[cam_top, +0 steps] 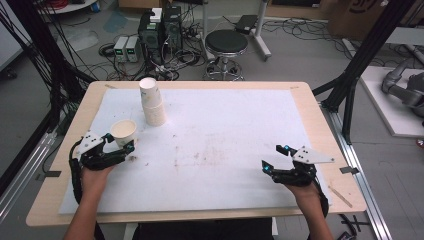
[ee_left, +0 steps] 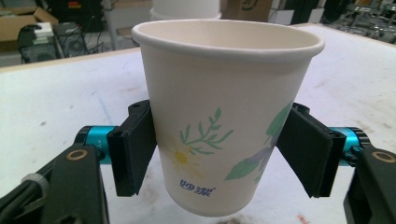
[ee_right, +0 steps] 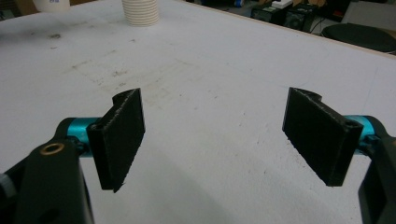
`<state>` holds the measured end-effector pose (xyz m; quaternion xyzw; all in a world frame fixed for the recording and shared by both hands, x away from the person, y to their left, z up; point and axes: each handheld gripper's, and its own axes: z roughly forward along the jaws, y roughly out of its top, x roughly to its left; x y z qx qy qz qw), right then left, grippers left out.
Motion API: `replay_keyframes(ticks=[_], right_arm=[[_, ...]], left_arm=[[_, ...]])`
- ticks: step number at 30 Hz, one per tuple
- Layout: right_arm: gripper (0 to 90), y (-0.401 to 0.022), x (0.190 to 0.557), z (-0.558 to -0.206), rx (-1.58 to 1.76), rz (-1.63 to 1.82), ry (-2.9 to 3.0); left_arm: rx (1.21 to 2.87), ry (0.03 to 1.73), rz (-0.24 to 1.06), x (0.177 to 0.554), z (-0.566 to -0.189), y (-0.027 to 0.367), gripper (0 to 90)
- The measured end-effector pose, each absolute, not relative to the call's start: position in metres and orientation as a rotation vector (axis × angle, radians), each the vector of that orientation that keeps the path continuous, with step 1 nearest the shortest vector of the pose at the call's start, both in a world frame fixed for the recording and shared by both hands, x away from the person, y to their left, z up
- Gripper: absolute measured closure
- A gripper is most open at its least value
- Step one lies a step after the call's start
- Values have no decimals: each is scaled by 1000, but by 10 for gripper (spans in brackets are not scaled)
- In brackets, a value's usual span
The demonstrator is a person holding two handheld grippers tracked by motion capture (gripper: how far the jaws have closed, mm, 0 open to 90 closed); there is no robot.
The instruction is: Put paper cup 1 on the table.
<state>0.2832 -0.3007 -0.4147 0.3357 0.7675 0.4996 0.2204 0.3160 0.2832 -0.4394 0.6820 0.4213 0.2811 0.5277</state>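
A white paper cup [cam_top: 123, 131] with a flower print stands upright between the jaws of my left gripper [cam_top: 120, 141], near the table's left side. In the left gripper view both black pads [ee_left: 135, 149] press on the sides of the cup [ee_left: 224, 93], and its base hangs just over the white sheet. A stack of upside-down paper cups [cam_top: 152, 102] stands behind it, a little to the right, and shows far off in the right gripper view as the stack [ee_right: 140, 11]. My right gripper [cam_top: 272, 157] rests low at the front right, its jaws wide apart with nothing between them [ee_right: 215, 135].
A white sheet [cam_top: 215, 130] with faint stains covers most of the wooden table [cam_top: 310, 105]. Beyond the far edge are a black stool [cam_top: 226, 42], computer boxes [cam_top: 160, 30] and loose cables on the floor. Black frame posts [cam_top: 350, 85] stand at both sides.
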Motion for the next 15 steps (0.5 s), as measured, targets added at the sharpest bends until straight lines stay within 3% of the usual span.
replay_keyframes(ticks=[15], right_arm=[[216, -301, 283, -416, 922, 1383, 2138]], left_arm=[[1733, 1171, 675, 320, -454, 286, 303]])
